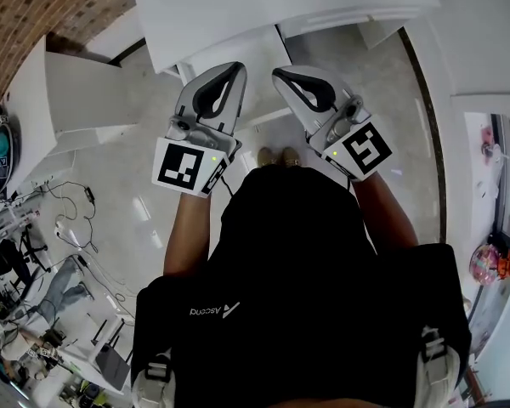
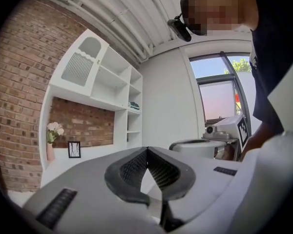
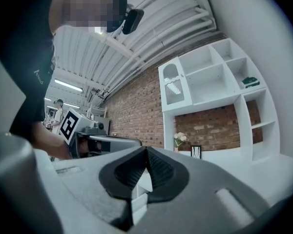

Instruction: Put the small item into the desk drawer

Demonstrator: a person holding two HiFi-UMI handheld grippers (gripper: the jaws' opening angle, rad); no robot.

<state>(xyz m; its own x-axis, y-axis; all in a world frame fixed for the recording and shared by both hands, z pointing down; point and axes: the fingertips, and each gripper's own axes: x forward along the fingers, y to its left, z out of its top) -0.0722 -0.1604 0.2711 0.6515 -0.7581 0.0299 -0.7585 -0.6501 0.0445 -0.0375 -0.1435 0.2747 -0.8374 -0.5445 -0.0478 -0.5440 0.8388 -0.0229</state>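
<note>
Both grippers are held up in front of the person's chest, above the floor and short of the white desk (image 1: 238, 7). My left gripper (image 1: 235, 68) is shut, its black-padded tips meeting with nothing between them; the left gripper view shows the same closed tips (image 2: 147, 149). My right gripper (image 1: 279, 75) is shut too, its pads touching at the tips (image 3: 146, 148) and holding nothing. No small item and no drawer front can be made out in any view.
A white shelf unit (image 2: 112, 82) stands against a brick wall, with a flower vase (image 2: 51, 140), a small picture frame (image 2: 74, 149) and a green thing (image 3: 250, 81) on a shelf. Another white table (image 1: 76, 100) sits left; cables and clutter (image 1: 34, 313) lie lower left.
</note>
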